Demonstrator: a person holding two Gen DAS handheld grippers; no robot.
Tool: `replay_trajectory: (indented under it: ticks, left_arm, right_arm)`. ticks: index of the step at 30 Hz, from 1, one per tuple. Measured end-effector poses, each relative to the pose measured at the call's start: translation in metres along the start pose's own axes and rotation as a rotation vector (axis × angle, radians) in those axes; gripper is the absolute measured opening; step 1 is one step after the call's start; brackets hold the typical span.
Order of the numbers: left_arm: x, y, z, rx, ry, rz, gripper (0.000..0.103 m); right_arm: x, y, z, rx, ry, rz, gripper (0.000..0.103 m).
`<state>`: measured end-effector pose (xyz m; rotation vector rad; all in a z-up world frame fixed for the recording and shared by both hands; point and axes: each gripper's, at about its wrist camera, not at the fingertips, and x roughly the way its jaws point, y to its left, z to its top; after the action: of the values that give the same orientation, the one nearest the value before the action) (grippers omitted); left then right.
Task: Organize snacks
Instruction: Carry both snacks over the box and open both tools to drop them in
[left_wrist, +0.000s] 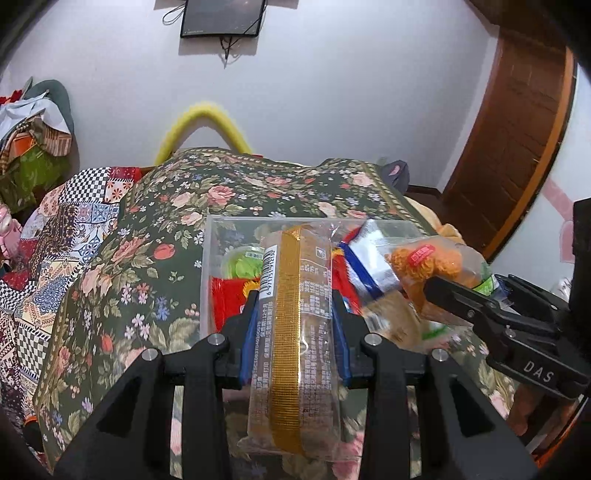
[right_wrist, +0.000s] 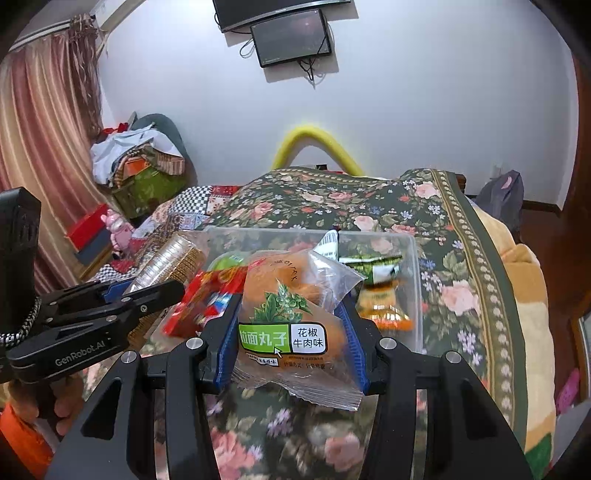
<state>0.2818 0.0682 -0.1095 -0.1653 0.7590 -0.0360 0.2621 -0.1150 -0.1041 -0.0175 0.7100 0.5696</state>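
Two grippers each clench a snack just short of the clear plastic bin (left_wrist: 207, 266) at mid-frame. The left gripper (left_wrist: 295, 306) grasps a long gold-striped cracker sleeve (left_wrist: 291, 332), its long axis pointing into the bin. The right gripper (right_wrist: 291, 328) grips an orange noodle-ball packet (right_wrist: 291, 314) at the bin's near wall, about as close.

Floral bedspread (left_wrist: 229, 192), wall monitor (right_wrist: 291, 37), striped curtain (right_wrist: 44, 122)

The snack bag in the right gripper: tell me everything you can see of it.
The snack bag is a clear, crinkly plastic pouch of orange-brown ball-shaped snacks, with a green-and-white label in Chinese characters and a leafy print above it. The right gripper is shut on its lower half, blue pads pressing both sides. It is held roughly upright, in front of the clear plastic bin, its sealed bottom edge hanging free over the floral blanket.
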Motion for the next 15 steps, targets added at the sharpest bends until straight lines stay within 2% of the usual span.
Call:
replay_trajectory:
  ticks: [10,15]
  left_arm:
    - [0.039,0.014,0.013,-0.031,0.027,0.054,0.035]
    - [0.045,0.014,0.012,-0.019,0.038,0.087,0.038]
  right_arm:
    - [0.034,0.002,0.003,-0.008,0.032,-0.016,0.046]
    - [0.038,0.006,-0.004,-0.040,0.043,-0.024,0.051]
